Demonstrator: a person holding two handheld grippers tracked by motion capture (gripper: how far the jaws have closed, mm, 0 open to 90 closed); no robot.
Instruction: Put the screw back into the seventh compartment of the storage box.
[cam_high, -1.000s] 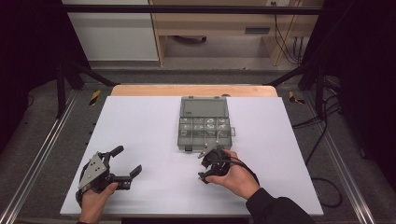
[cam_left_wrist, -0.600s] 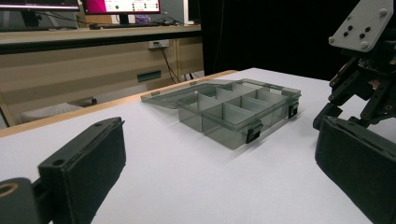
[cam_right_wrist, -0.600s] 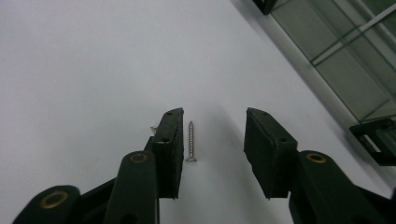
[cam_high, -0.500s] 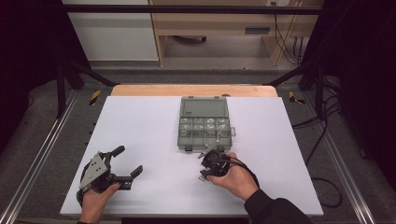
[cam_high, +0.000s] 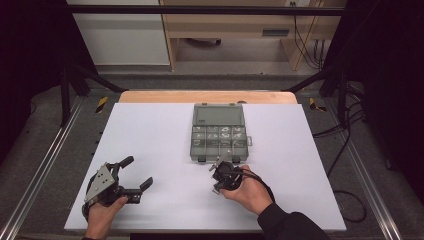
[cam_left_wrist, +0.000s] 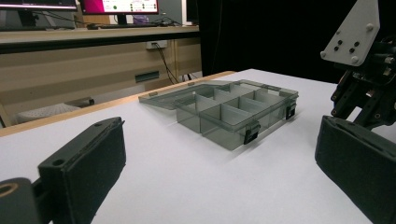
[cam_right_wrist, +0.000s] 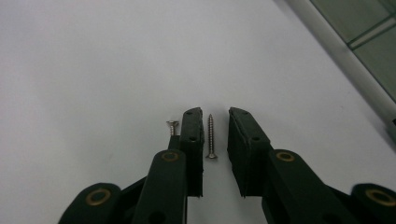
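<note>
1. the screw lies flat on the white table top, point away from the camera and head toward it, right in the gap between the right gripper's jaws, just in front of the open compartment box
2. a second screw lies just outside the left-hand jaw in the right gripper view, partly hidden behind it; keep that one out of the pinch or it will get shoved aside
3. right gripper has just been closing in on the screw; the jaws are narrow now but there's daylight on the far side, so i'd call it not yet gripped, with the near pad about touching the shank
4. to do this well: finish the squeeze slowly and keep the pads low to the table, so the thin shank is caught along its length and doesn't roll or flip out
5. keep the hand still while closing; a sideways drift would push the screw instead of trapping it
6. only lift once both pads clearly press on it, then go straight up before heading for the box, which has its lid laid back and its dividers showing
7. left gripper rests wide open on the table well to the left, holding nothing, clear of the work
</note>
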